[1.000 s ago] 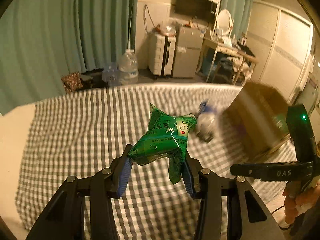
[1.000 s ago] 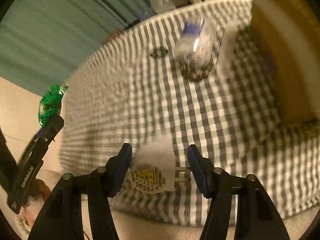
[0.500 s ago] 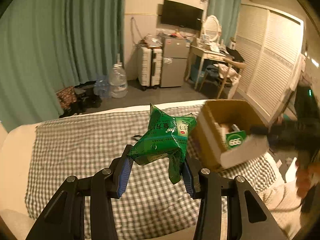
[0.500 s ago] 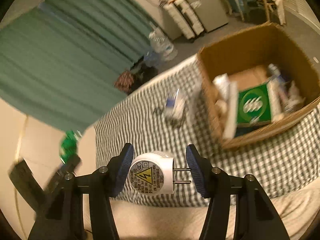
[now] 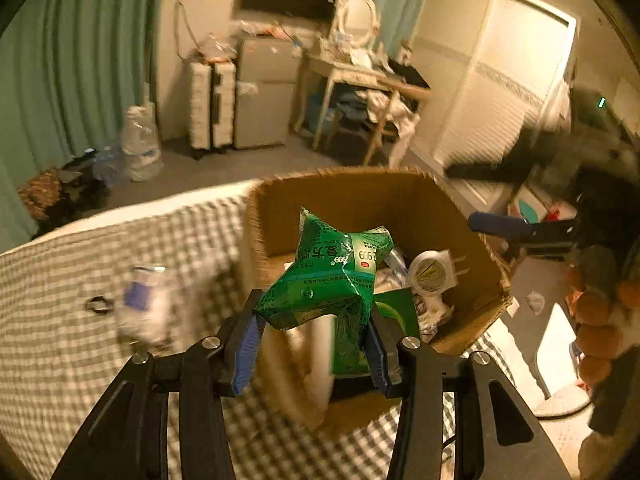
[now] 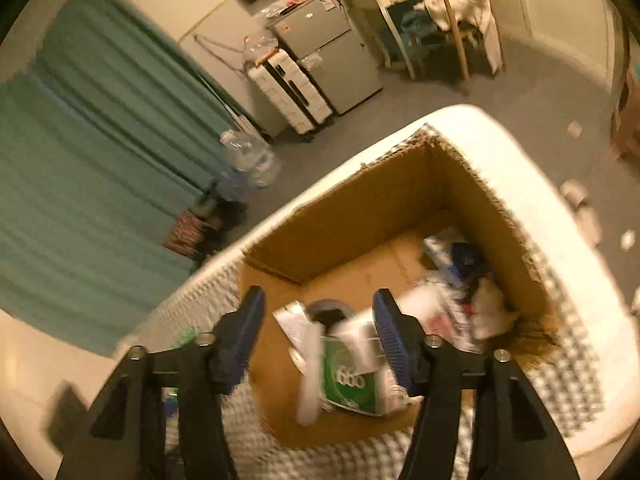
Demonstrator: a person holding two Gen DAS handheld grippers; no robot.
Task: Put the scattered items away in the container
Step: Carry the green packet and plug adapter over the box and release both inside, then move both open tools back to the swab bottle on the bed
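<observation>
My left gripper (image 5: 316, 320) hangs over the open cardboard box (image 5: 340, 178) on the checked bed. A crumpled green packet (image 5: 332, 276) sits between its blue pads; the jaws are opening, and the pads still touch it. My right gripper (image 6: 318, 300) is above the same box (image 6: 360, 220), its jaws opening with nothing between them. One of its blue fingers (image 5: 496, 224) reaches in from the right in the left wrist view. The white round plug (image 5: 430, 276) is inside the box, below that finger. A green carton (image 6: 352, 384) and several other items lie in the box.
A blurred white bottle with a blue label (image 5: 144, 304) and a small black ring (image 5: 98, 305) lie on the bedcover left of the box. A person's hand (image 5: 600, 340) is at the right edge. Beyond the bed are a suitcase, a fridge and a desk.
Both grippers swung from over the bedcover to above the box. The right gripper opened and let go of the white plug, which is now in the box. The left still carries the packet.
</observation>
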